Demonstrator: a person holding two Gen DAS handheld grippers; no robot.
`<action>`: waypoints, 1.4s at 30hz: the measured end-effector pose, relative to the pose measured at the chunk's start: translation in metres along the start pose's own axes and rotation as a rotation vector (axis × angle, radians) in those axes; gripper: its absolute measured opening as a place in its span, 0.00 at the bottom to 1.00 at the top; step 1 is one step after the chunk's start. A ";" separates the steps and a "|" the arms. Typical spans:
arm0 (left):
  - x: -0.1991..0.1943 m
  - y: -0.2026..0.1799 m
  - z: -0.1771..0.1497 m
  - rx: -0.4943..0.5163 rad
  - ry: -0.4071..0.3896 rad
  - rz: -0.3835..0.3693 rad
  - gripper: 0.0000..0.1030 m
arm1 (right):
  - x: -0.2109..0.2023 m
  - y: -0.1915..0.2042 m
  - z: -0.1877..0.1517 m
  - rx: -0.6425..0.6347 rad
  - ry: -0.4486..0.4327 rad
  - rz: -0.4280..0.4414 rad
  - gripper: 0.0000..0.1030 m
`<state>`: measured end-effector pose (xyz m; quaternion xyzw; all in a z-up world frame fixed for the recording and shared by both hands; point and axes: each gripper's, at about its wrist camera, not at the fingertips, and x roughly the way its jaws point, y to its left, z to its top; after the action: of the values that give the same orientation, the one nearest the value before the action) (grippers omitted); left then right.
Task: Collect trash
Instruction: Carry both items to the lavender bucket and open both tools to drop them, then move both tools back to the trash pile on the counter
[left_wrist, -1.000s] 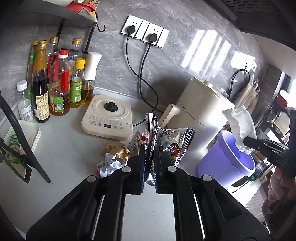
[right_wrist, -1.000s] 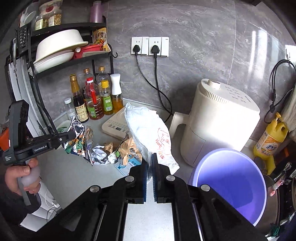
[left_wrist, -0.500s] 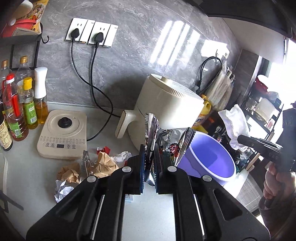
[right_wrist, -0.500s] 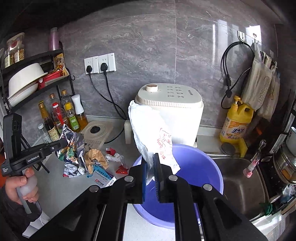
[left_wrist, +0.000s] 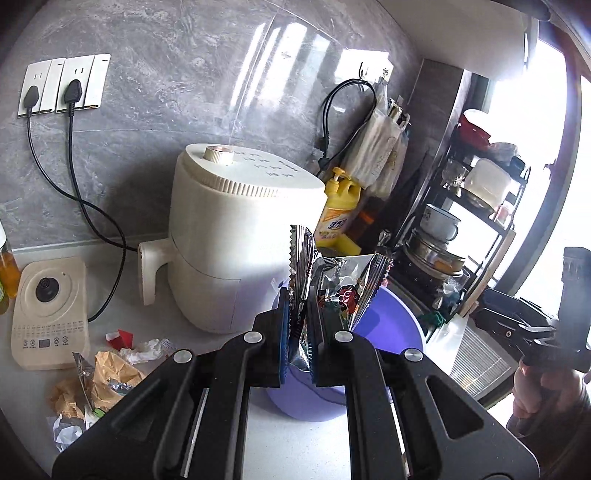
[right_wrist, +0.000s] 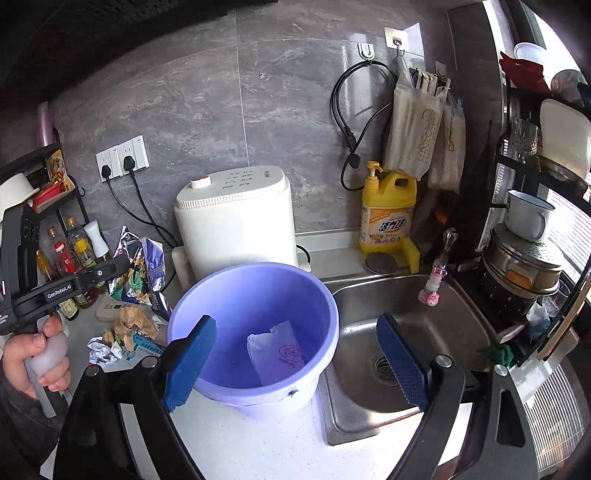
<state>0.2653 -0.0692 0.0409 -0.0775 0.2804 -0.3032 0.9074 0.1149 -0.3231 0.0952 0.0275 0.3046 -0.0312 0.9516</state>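
Observation:
A purple bucket (right_wrist: 255, 291) stands on the counter beside the sink. A white plastic bag (right_wrist: 277, 350) lies inside it, loose. My right gripper (right_wrist: 295, 362) hangs over the bucket, its jaws opening wide with nothing pressed between them. My left gripper (left_wrist: 298, 339) is shut on a silver foil snack wrapper (left_wrist: 343, 284), held up just left of the purple bucket (left_wrist: 388, 325). From the right wrist view the same foil wrapper (right_wrist: 138, 266) shows at the left, with a hand on the gripper handle. More trash (left_wrist: 99, 376) lies in a heap on the counter.
A cream air fryer (right_wrist: 236, 221) stands behind the bucket, against the grey wall. The steel sink (right_wrist: 399, 332) is to the right, with a yellow detergent bottle (right_wrist: 389, 210) behind it. A white cooker (left_wrist: 50, 314) and oil bottles (right_wrist: 70, 254) sit left. A rack (left_wrist: 476, 206) holds dishes.
Both grippers swung right, from the trash heap toward the bucket. The right gripper went from shut on the white bag to wide apart, and the bag dropped into the bucket.

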 end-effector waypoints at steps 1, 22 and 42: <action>0.005 -0.005 0.002 0.010 0.006 -0.011 0.09 | -0.001 -0.003 -0.002 0.010 -0.002 -0.008 0.86; 0.008 -0.013 0.000 0.010 -0.002 0.057 0.94 | -0.015 -0.024 -0.032 0.123 -0.016 -0.029 0.92; -0.117 0.073 -0.065 -0.201 -0.057 0.379 0.94 | 0.015 0.101 -0.037 -0.115 0.014 0.319 0.92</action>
<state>0.1893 0.0610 0.0182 -0.1219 0.2929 -0.0957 0.9435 0.1135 -0.2201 0.0601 0.0211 0.3045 0.1379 0.9422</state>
